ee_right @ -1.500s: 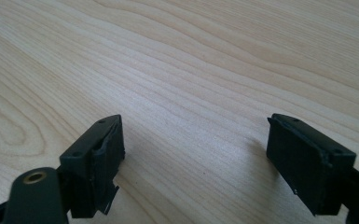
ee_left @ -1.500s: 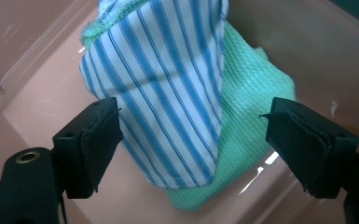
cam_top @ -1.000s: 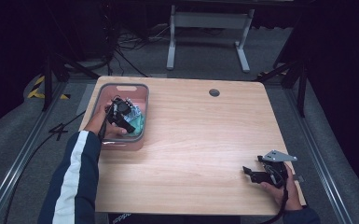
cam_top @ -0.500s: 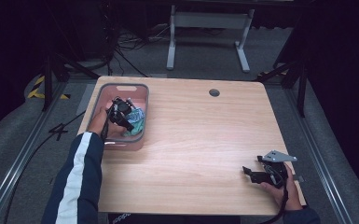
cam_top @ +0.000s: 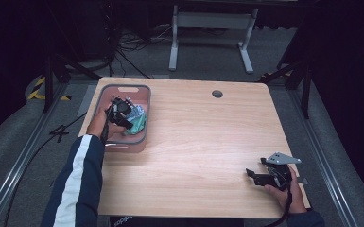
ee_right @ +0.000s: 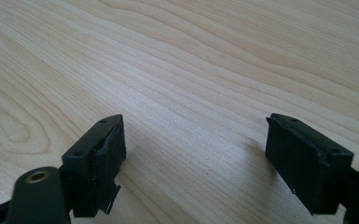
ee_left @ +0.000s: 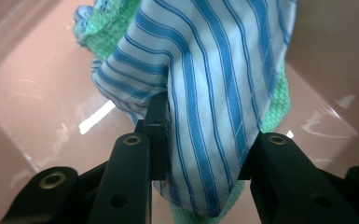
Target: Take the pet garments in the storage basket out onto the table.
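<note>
Striped cloth (ee_left: pixel 205 88) between left tool (ee_left: pixel 205 154) pads

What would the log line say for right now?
left gripper: jaws just closed, shut on striped cloth | cloth in pink bin | right gripper: jaws open over table

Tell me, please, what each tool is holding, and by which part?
Left tool pinches the blue-striped cloth on a hanging fold, inside the pink bin. Right tool holds nothing.

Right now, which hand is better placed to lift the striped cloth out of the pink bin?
Left. The left gripper is already inside the pink bin, shut on the striped cloth. The right gripper rests open over bare table, far off.
</note>
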A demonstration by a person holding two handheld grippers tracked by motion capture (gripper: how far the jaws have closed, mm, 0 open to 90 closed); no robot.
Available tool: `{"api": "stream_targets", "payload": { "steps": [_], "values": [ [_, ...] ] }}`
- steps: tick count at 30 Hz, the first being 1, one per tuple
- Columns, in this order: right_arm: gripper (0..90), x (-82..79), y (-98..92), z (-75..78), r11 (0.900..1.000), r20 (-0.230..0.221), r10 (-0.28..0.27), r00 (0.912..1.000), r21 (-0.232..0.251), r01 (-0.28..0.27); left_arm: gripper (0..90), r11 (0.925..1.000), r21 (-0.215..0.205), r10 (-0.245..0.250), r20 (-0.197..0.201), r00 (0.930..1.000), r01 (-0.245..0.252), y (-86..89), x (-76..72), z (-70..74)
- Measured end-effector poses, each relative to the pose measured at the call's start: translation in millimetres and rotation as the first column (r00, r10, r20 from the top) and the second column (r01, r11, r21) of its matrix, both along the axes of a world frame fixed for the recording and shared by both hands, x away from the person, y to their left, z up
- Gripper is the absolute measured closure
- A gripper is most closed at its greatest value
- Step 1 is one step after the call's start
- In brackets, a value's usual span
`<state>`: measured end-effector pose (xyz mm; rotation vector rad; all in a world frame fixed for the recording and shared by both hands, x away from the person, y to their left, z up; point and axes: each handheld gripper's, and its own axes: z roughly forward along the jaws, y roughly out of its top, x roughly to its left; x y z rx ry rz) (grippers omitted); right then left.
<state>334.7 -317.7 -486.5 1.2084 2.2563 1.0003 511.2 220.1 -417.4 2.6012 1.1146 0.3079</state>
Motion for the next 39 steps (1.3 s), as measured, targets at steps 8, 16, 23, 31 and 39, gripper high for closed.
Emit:
{"api": "stream_targets", "payload": {
  "steps": [8,16,23,31,39],
  "values": [
    [20.6,0.1,-0.1,0.0,1.000,-0.001,0.000,1.0000,0.001,0.000,68.0,0.9978,-0.066,0.011,0.074,0.9972,-0.006,12.9,-9.4,19.3],
    [20.6,0.1,-0.1,0.0,1.000,-0.001,0.000,1.0000,0.001,0.000,68.1,0.9925,-0.121,-0.001,0.140,0.9901,0.018,23.1,-26.1,35.7],
    [20.6,0.2,-0.2,0.0,1.000,-0.003,0.000,1.0000,0.002,0.000,68.2,0.9877,-0.152,-0.005,0.201,0.9795,0.036,28.4,-43.5,51.8],
    [20.6,0.3,-0.4,0.0,1.000,-0.004,0.000,1.0000,0.003,0.000,68.1,0.9799,-0.186,-0.024,0.248,0.9685,0.072,25.5,-58.6,64.6],
    [20.5,0.5,-0.5,-0.1,1.000,-0.005,0.000,1.0000,0.004,0.000,68.1,0.9777,-0.178,-0.060,0.270,0.9609,0.111,19.8,-70.8,73.5]
  ]
}}
